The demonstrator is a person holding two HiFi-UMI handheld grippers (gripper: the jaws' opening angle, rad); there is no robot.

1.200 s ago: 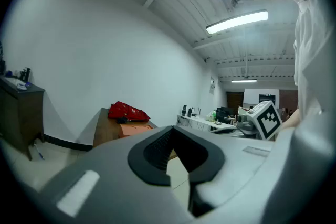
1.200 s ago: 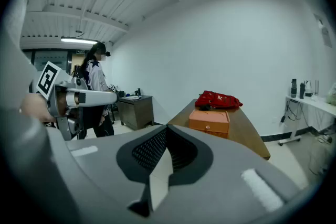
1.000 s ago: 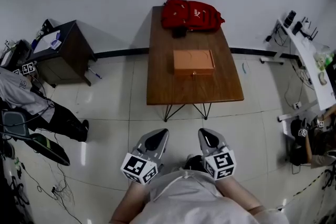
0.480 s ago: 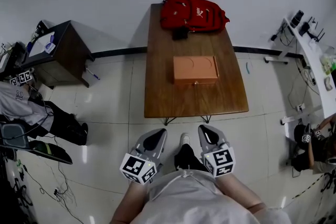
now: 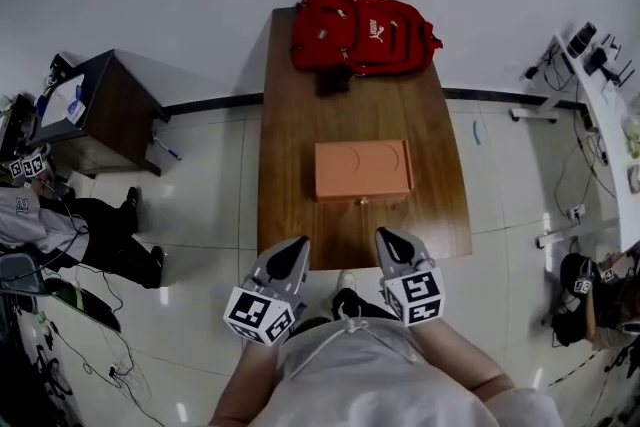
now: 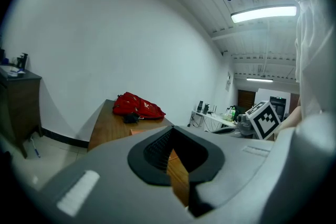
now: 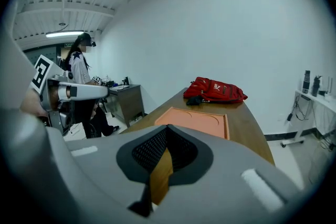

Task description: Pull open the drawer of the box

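Box (image 5: 363, 170): seen at 12 o'clock of grippers, drawer closed.
Left gripper (image 5: 293, 246): clenched, nothing held.
Right gripper (image 5: 388, 237): clenched, nothing held.

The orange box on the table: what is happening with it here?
A person stands at the near end of the table holding the left gripper and right gripper, both with jaws shut, empty, and short of the orange box. Its drawer is closed, not yet pulled. A red backpack lies at the far end.
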